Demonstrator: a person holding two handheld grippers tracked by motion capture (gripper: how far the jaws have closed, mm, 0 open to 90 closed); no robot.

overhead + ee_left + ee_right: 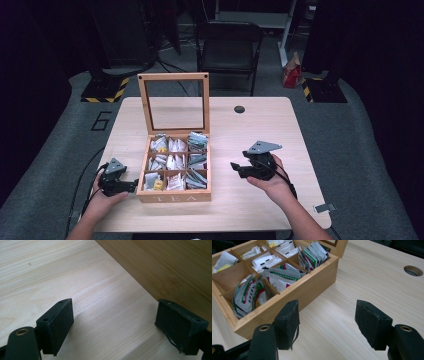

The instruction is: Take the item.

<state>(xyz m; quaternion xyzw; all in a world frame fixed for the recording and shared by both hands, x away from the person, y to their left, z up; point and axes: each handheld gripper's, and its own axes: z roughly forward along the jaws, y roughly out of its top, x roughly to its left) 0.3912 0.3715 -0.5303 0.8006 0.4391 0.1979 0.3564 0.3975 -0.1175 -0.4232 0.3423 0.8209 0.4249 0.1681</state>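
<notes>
I see the wooden tea box (174, 196) standing near the front edge of the table (260, 125), its glass lid (174, 102) raised upright, its nine compartments stuffed with tea sachets (252, 293); my left claw (134, 185) rests low on the table just beside the box's left wall, jaws spread wide with nothing between them; my right claw (234, 167) hovers a little to the right of the box, apart from it, jaws equally wide and empty, pointing toward its side wall.
</notes>
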